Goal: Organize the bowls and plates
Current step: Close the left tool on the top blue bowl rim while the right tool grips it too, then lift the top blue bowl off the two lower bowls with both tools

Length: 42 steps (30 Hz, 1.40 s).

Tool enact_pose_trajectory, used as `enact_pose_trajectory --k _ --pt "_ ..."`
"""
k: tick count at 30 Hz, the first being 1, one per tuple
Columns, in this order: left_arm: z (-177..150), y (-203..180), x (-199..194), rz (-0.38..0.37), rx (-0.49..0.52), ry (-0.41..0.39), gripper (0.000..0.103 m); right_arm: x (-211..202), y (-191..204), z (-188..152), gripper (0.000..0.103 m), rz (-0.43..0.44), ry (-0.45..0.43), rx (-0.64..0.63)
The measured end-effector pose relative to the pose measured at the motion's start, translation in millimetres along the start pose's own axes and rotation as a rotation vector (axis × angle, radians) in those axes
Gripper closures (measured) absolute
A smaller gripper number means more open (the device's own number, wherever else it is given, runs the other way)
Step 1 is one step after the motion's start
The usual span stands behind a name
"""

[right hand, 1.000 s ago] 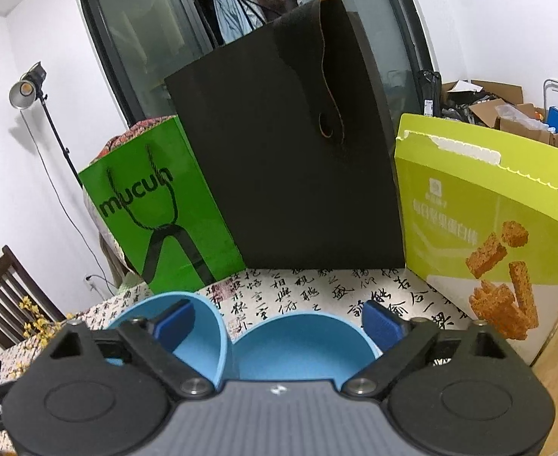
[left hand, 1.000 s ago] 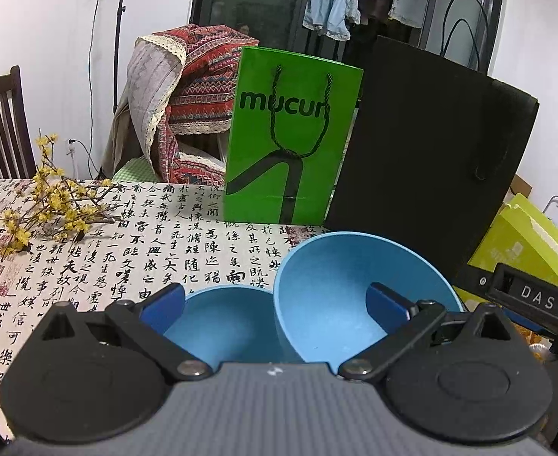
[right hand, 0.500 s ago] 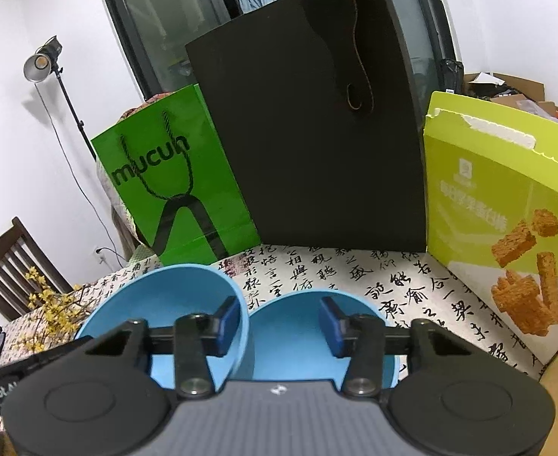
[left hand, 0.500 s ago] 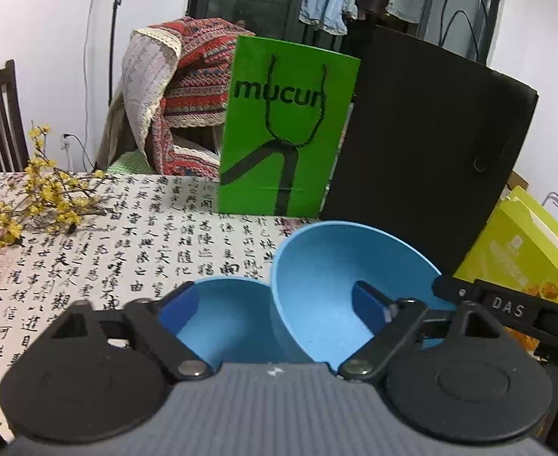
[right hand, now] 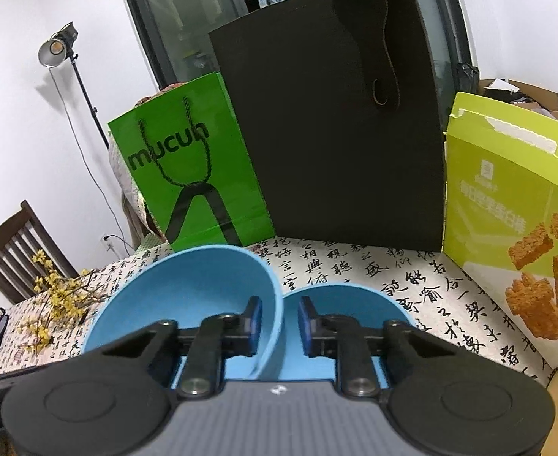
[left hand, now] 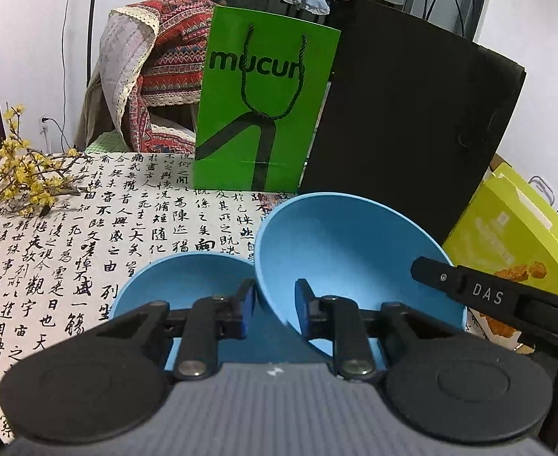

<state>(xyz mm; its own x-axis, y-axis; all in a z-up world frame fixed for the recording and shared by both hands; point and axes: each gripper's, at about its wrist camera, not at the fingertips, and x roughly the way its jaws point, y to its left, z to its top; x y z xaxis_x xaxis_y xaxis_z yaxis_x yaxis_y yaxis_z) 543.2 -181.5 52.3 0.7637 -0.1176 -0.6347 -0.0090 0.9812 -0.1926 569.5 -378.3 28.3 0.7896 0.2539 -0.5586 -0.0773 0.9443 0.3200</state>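
Two blue bowls are in play. In the left wrist view my left gripper (left hand: 275, 309) is shut on the left rim of a tilted blue bowl (left hand: 351, 250); a second blue bowl (left hand: 191, 281) sits on the tablecloth to its left. In the right wrist view my right gripper (right hand: 279, 323) is shut on the right rim of the tilted blue bowl (right hand: 191, 288), with the other bowl (right hand: 343, 304) flat on the table to its right. The right gripper's body (left hand: 484, 296) shows at the right of the left wrist view.
A green "mucun" bag (left hand: 263, 102), a tall black bag (left hand: 404, 129) and a yellow-green snack box (right hand: 514, 205) stand at the back of the table. Yellow flower twigs (left hand: 16, 178) lie at the left. A wooden chair (right hand: 16, 250) stands beyond the table.
Both grippers went from wide open to shut on bowl rims, the right one first. The tilted bowl has tipped up a little more.
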Motion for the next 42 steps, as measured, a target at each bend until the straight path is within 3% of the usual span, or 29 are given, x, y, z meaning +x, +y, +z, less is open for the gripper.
enact_pose_trajectory --k 42 --pt "-1.4 4.4 -26.9 0.014 0.021 -0.058 0.080 -14.8 15.8 -3.0 0.094 0.010 -0.073 -0.043"
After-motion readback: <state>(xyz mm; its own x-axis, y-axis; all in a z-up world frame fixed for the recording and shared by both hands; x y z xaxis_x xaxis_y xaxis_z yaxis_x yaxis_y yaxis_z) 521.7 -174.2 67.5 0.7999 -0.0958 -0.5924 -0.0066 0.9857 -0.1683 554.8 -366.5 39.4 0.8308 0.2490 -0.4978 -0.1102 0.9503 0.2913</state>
